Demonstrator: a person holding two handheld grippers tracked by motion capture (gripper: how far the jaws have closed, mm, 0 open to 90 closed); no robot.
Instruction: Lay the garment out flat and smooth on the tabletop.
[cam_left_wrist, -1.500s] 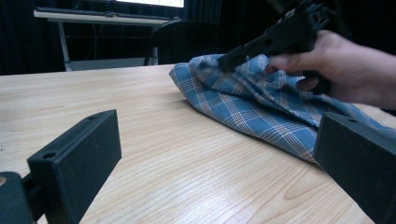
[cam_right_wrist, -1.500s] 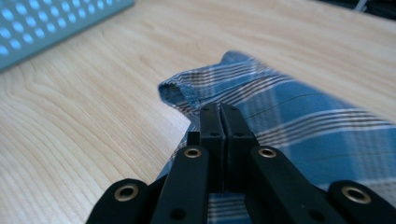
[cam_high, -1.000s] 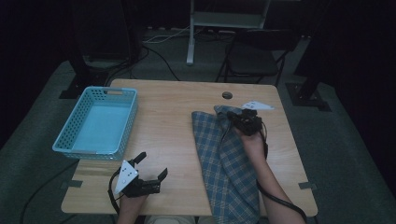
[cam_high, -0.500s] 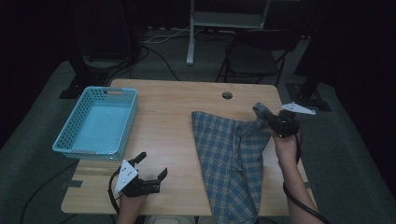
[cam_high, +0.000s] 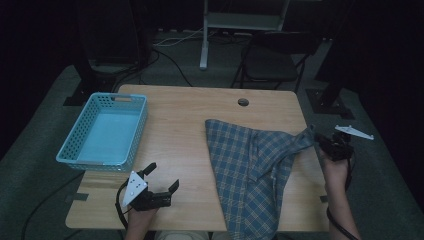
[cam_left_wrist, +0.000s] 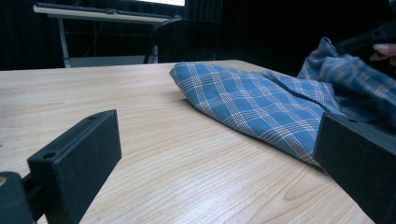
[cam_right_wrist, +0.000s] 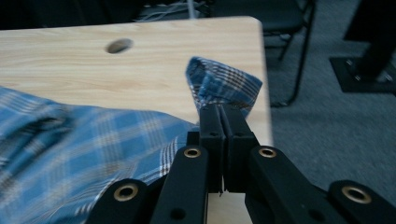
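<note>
A blue plaid cloth (cam_high: 255, 170) lies over the right half of the wooden table (cam_high: 185, 120) and hangs off its front edge. My right gripper (cam_high: 316, 140) is shut on a corner of the plaid cloth (cam_right_wrist: 219, 86) at the table's right edge, and that corner is pulled taut to the right. In the right gripper view the two jaws meet with the fabric pinched between them. My left gripper (cam_high: 162, 177) rests near the front left of the table, jaws wide apart with nothing between them. The left gripper view looks across at the plaid cloth (cam_left_wrist: 261, 105).
A light blue plastic basket (cam_high: 102, 131) stands at the table's left edge. A round cable hole (cam_high: 243, 102) sits near the far edge. A dark chair (cam_high: 272, 55) and a desk frame stand behind the table.
My right gripper has carried the cloth's corner from the middle right of the table out to the right edge, spreading the cloth. The left gripper has stayed put.
</note>
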